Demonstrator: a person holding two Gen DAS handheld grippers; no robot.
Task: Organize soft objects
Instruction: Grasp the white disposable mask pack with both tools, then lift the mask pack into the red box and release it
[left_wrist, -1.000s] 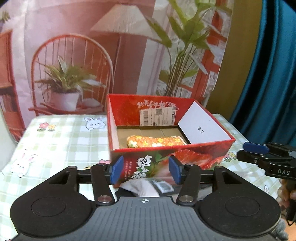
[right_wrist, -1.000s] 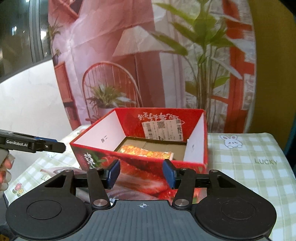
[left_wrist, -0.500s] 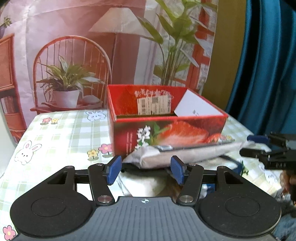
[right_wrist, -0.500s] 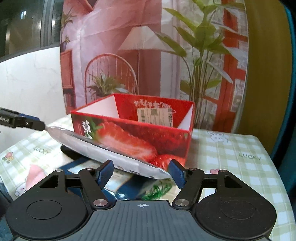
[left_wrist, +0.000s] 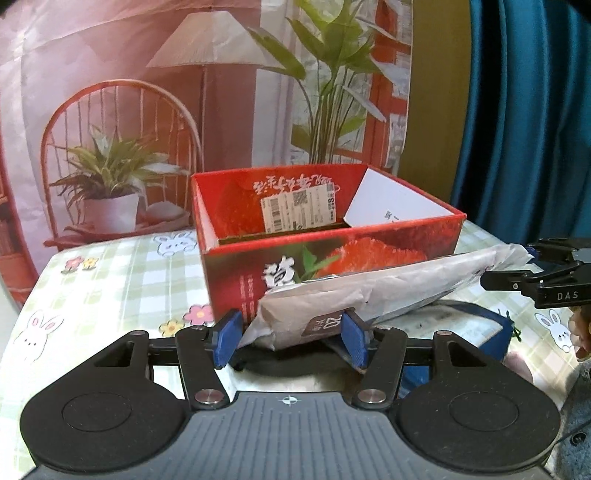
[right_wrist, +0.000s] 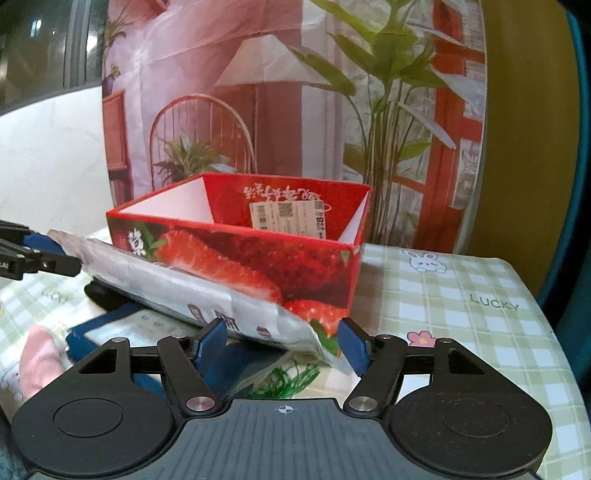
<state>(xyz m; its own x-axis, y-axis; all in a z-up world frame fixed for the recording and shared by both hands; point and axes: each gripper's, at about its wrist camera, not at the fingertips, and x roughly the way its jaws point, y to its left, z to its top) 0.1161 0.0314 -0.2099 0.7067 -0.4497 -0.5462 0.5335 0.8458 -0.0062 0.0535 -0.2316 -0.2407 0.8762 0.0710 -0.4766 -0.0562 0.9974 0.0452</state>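
Crinkled silver-grey pouch (left_wrist: 388, 291) w/ dark label, spans both grippers' fingers

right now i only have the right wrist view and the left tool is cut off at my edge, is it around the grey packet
observer: yes, the packet ends between the pads of the left tool. They are spread wide. The right pad is at the packet's edge and the left one stands off it.
operator: any marking on that end
observer: a dark label with 20 on it, just inside the right pad.
operator: can you see the box floor from there
observer: only a thin brown strip behind the front wall of the box. What lies on it is hidden.
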